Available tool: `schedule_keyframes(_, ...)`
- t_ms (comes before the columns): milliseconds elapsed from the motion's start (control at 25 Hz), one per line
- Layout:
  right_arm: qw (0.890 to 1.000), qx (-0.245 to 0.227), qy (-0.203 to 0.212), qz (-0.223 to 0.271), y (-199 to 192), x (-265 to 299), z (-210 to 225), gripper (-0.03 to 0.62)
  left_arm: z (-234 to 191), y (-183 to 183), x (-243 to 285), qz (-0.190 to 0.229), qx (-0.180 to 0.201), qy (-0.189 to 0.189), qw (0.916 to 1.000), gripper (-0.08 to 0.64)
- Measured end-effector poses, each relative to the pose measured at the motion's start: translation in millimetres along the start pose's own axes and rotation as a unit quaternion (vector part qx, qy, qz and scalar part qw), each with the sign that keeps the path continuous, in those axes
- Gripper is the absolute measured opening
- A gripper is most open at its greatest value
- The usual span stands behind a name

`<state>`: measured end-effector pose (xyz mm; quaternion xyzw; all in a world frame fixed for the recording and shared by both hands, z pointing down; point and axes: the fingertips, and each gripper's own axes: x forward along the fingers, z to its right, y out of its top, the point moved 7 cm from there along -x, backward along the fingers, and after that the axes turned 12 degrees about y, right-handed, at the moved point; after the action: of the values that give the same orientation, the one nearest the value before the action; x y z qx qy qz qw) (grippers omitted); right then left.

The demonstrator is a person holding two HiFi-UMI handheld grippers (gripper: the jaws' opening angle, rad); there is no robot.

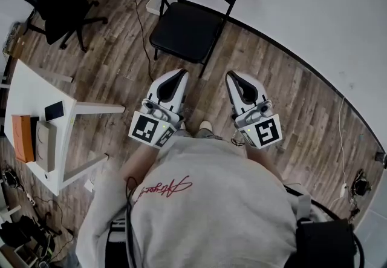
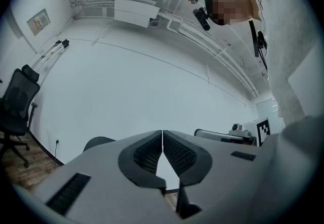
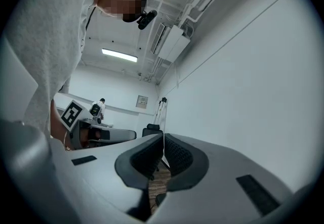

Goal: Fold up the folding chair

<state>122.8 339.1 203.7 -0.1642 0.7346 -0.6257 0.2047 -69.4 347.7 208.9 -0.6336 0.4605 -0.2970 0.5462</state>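
- Folding chair: black, metal tube frame, padded seat and curved backrest.
- State: unfolded, seat level, all legs on the wood floor.
- Position: backrest next to the white wall, seat facing the person, upright, untouched.

Wood floor: folding chair open at far centre, office chair far left; white surface at left carries phone, orange box

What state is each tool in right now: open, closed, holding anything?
Left tool: closed, nothing between its jaws.
Right tool: closed, nothing between its jaws.
Both are short of the folding chair.
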Motion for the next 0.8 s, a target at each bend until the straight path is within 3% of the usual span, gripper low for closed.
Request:
schedule_keyframes(360, 1.000, -0.006, -0.009, 0.008, -0.7, -3.9, 12.0, 0.018, 4.6, -1.6, 6.1, -0.001, 0.006, 0.008, 1.0000, 0.021)
schedule_keyframes(800, 1.000, -0.009, 0.021, 0.006, -7.1, -17.2, 49.6, 0.018, 21.0, -9.5, 29.1, 0.007, 0.013, 0.041, 0.9991, 0.021)
